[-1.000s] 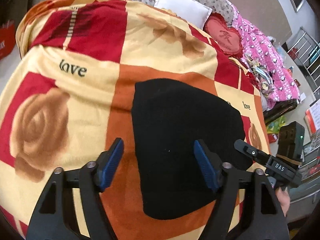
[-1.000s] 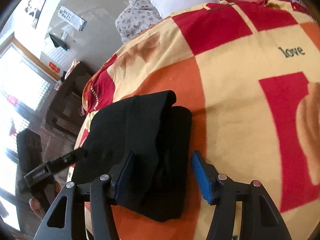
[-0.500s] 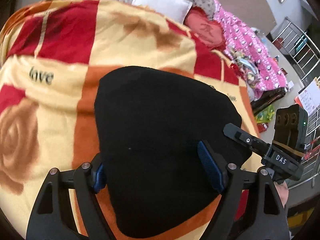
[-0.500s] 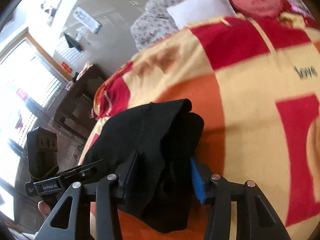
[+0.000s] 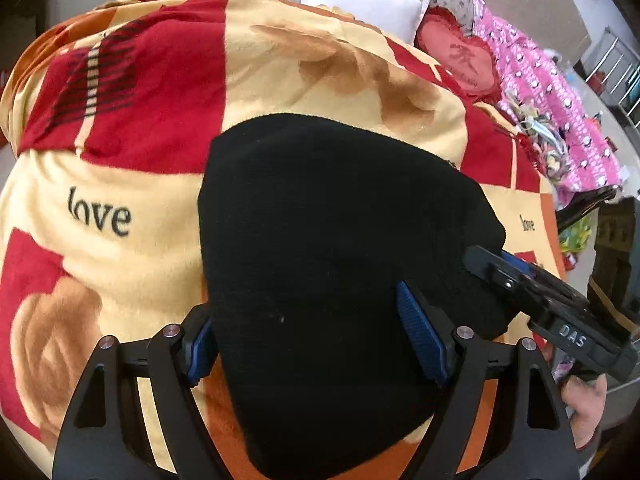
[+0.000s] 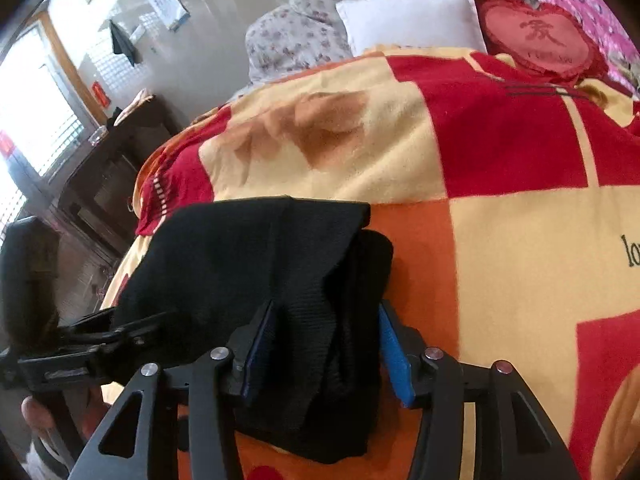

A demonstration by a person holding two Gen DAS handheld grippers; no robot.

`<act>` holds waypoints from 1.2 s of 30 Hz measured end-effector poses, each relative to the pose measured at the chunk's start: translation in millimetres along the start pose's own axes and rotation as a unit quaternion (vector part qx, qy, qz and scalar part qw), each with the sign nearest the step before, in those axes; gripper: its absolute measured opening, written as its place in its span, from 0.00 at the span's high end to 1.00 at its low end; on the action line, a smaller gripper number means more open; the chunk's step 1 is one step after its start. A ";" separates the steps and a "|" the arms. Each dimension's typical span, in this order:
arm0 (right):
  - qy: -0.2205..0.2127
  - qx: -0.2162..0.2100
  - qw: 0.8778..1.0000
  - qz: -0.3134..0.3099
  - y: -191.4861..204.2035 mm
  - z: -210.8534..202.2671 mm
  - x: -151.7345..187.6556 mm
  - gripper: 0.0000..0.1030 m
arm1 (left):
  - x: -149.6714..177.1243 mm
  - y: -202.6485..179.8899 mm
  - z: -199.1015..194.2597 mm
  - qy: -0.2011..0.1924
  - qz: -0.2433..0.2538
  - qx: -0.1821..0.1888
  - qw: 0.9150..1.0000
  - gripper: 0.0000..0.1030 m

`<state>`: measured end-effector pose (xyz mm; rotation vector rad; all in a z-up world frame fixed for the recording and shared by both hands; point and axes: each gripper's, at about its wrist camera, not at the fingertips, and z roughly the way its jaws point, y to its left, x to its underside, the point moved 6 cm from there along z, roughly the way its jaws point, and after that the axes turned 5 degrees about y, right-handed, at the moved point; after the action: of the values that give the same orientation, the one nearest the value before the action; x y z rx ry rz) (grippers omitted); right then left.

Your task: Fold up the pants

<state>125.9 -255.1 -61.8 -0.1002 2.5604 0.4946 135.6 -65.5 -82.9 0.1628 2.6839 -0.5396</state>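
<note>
Just changed: a second ago my left jaws [image 5: 316,336] hung spread above the blanket with the pants [image 5: 336,272] only between their tips; now the black bundle fills the gap and hides the left pad, so both tools have closed in on it from its two ends
What that means: I judge the folding itself done, the pants being a compact stacked bundle, and this step to be picking it up or squaring it off

Left side, pants: folded thick, lying on the red, yellow and orange blanket [image 5: 132,184] of the bed, near its edge, beside the printed word "love"
Left jaws, state: standing wide with the bundle between them; the right blue pad lies along the fabric, the left is half buried in it; whether they press I cannot tell
Left hand, pose: tilted steeply down at the bed, tool straddling one end of the bundle

Right jaws [image 6: 324,352], state: about half open and opening slightly, the layered edge of the pants [image 6: 256,276] between the pads, both blue pads against the cloth
Right hand, pose: angled down at the bundle's other end, rolled a little since a second ago; in the left view a hand [image 5: 580,408] shows on its handle

Risk: a soft stack held only at its ends may sag or come unfolded
</note>
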 end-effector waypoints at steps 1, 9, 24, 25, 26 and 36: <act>0.002 0.007 1.000 -0.004 0.2 -3.1 0.6 0.51 | 1.0 0.3 -2.3 -0.001 0.000 -0.004 1.000 0.22; -0.024 0.047 0.996 -0.069 38.4 -35.0 -2.3 0.51 | 4.0 -7.2 -21.1 -0.040 0.032 -0.092 0.994 0.22; -0.039 0.069 0.995 -0.054 36.5 -41.8 21.6 0.50 | 12.8 -15.5 -39.8 -0.096 0.036 -0.141 0.985 0.22; -0.042 0.072 0.995 -0.051 35.6 -44.6 21.7 0.50 | 13.8 -16.1 -43.8 -0.103 0.038 -0.145 0.983 0.22; -0.043 0.073 0.995 -0.048 35.4 -46.5 21.7 0.50 | 15.3 -17.2 -48.8 -0.111 0.042 -0.151 0.981 0.22; -0.034 0.061 0.997 -0.032 40.2 -51.2 32.8 0.50 | 38.8 -17.6 -73.9 -0.141 0.033 -0.170 0.975 0.22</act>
<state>66.3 -235.6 -24.8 -0.1193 2.5042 0.3102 70.4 -51.2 -29.8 0.0708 2.4363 -0.0685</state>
